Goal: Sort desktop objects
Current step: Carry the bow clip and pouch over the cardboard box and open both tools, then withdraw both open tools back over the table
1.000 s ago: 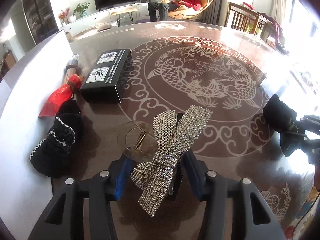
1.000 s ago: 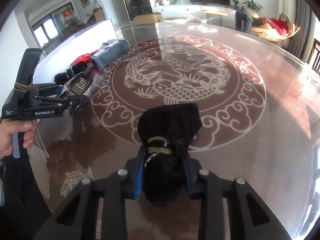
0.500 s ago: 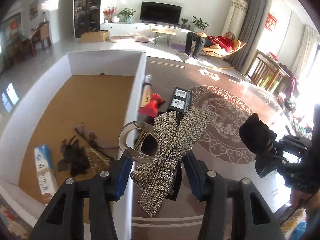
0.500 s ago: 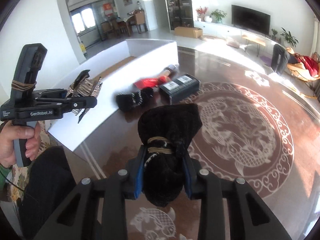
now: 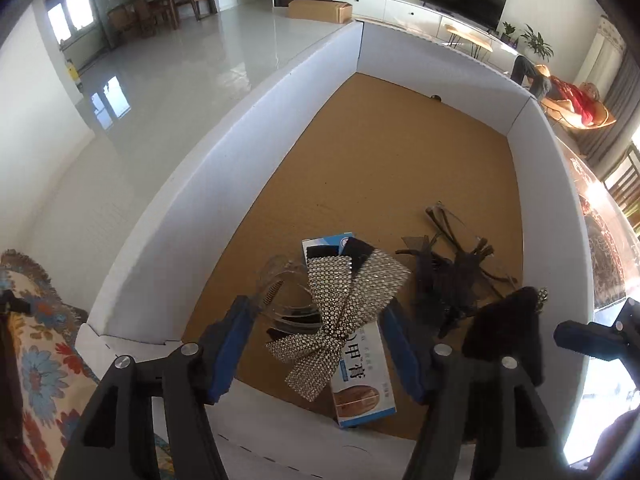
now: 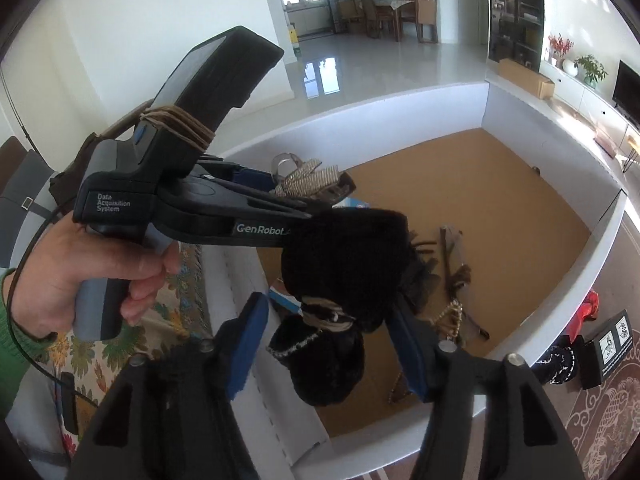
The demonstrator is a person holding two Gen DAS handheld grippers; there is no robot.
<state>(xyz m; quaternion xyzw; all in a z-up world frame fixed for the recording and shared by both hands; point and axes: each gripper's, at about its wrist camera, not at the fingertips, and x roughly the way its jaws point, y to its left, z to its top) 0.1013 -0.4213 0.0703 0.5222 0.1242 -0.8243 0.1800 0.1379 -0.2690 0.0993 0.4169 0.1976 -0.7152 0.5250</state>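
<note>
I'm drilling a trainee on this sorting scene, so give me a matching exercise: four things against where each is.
1. silver rhinestone bow clip
2. black fabric pouch
3. blue-and-white carton
4. black labelled box

a. on the patterned table
b. within the left gripper
c. on the floor of the white-walled bin
d. within the right gripper

Pairs: 1-b, 2-d, 3-c, 4-a

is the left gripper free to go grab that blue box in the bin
Probably not: the left gripper is right above the blue box, but the sparkly bow sits between its open fingers.
</note>
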